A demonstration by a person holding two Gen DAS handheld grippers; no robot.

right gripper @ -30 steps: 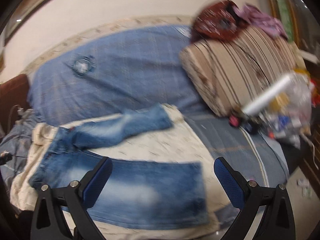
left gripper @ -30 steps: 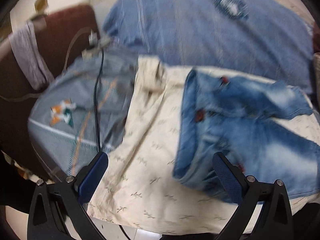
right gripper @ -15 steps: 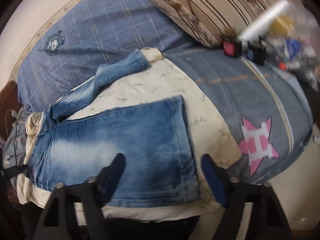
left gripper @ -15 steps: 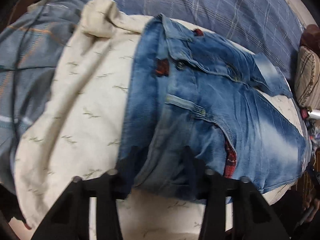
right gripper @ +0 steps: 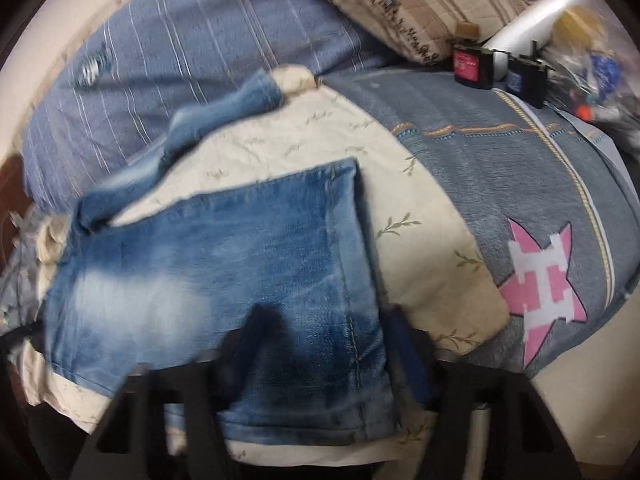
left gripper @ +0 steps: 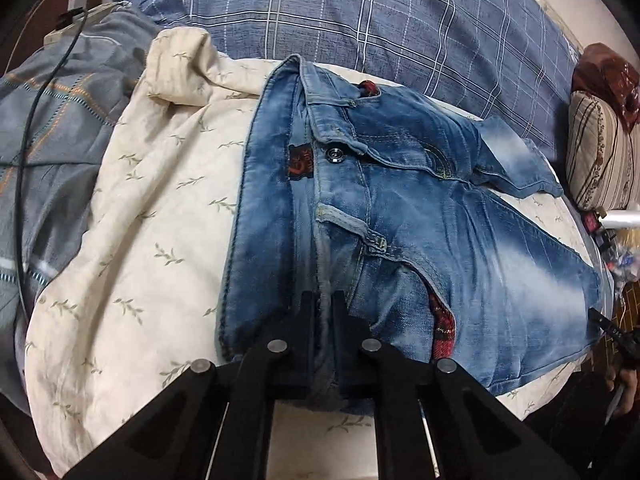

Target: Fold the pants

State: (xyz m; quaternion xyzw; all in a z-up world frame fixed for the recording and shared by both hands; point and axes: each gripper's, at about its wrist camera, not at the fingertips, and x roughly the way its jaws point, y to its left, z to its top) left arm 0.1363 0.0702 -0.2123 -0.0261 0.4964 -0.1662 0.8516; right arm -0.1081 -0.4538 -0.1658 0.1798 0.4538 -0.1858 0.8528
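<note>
The left gripper (left gripper: 322,312) pinches the jeans' (left gripper: 400,216) waistband at 6 o'clock, fingers nearly together on denim. The jeans spread over a cream leaf-print sheet (left gripper: 152,216). The right gripper (right gripper: 332,336) straddles the leg hem (right gripper: 344,248) at 6 o'clock, fingers apart.

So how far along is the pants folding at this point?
Barely started. The jeans lie spread on the cream sheet, legs apart, no fold made. The left gripper has pinched the waistband; the right gripper straddles the near leg's hem, jaws blurred. All folds remain.
</note>
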